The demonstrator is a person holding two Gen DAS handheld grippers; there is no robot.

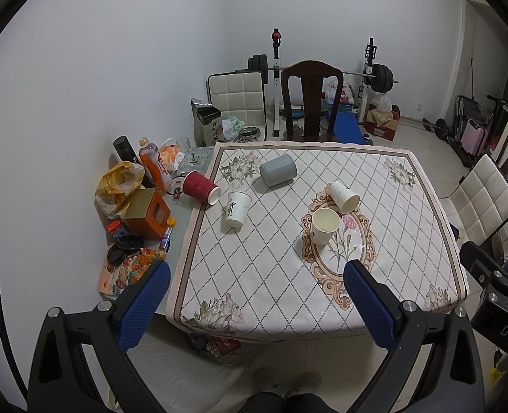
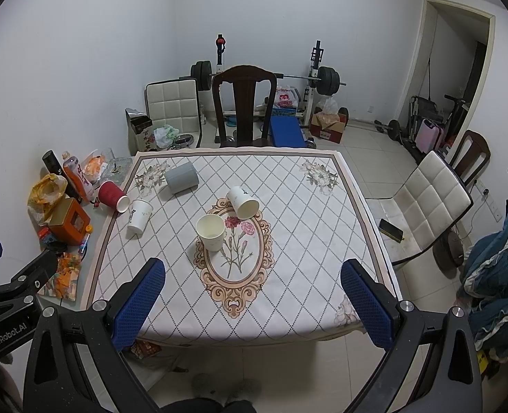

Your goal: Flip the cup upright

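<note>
I hold the left tongs [image 1: 255,304] and the right tongs [image 2: 252,301] spread wide and empty, hovering short of the tabletop's [image 2: 288,323] near edge. I judge this the approach step; nothing is gripped yet. One cream paper cup [image 2: 211,231] already stands upright on the floral medallion. The white paper cup lying on its side [image 2: 242,202] just behind it is my nearest target; the next move calls for reaching past the upright cup without toppling it. Farther left lie another white paper cup [image 2: 139,220], a grey plastic cup [image 2: 181,178] and a red ribbed cup [image 2: 113,196].
</note>
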